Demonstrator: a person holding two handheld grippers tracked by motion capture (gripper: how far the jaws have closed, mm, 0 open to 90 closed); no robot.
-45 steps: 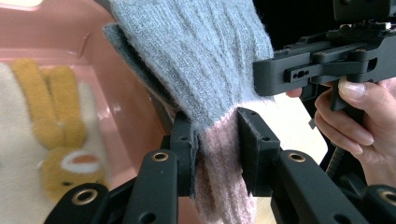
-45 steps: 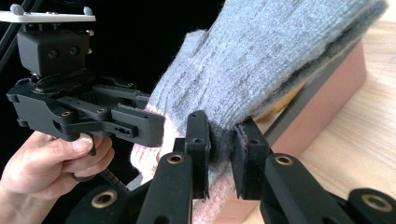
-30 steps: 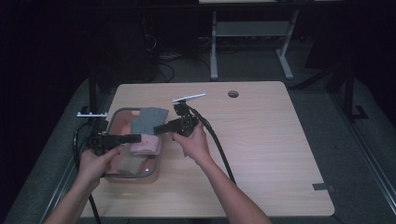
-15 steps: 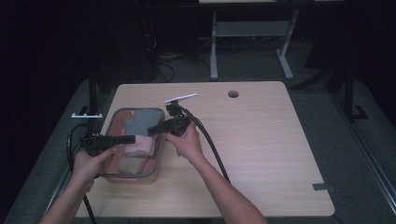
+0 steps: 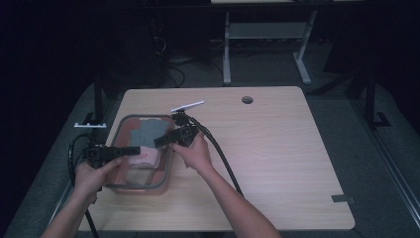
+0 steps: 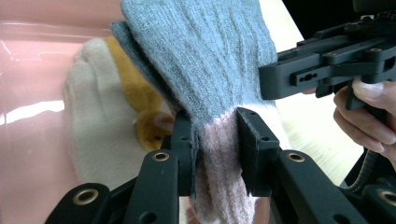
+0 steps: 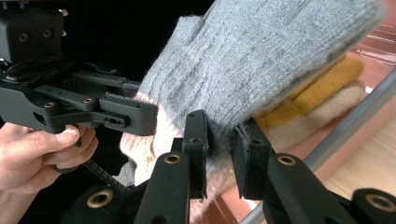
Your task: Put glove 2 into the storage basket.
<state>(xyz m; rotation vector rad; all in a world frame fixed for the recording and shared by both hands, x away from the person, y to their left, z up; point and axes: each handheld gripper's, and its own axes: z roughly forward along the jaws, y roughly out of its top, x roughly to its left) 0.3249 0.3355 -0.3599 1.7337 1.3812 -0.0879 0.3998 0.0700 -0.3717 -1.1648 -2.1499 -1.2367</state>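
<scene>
Dark floor and cable clutter ring a pale wooden bench [image 5: 277, 163], where a clear bin [image 5: 118, 188] with a grey rim sits near the left edge. Both hands work over that bin, and between them they hold one grey glove [image 6: 205, 60] with a pink cuff, lifted just above the other knitwear.

The left gripper [image 5: 132, 148] comes in from the bin's left side, and in the left gripper view its jaws are pinched on the pink cuff end. The right gripper [image 5: 161, 140] reaches in from the bin's right rim; in the right gripper view its jaws are clamped on the same glove, at the grey knit where it meets the cuff. So the two grips sit near each other at the cuff end, while the glove's finger end stretches away towards the far side of the bin and hangs free.

Under it lie a cream glove [image 6: 98, 135] and a mustard-yellow glove [image 6: 140, 98], both touching the bin floor and each other.

The glove's long axis runs roughly along the bin, from the cuff near the person to the fingers beyond. My guess is that the next move is a lowering or a folding, and that the free end will drape over the yellow glove unless one grip shifts farther along.
</scene>
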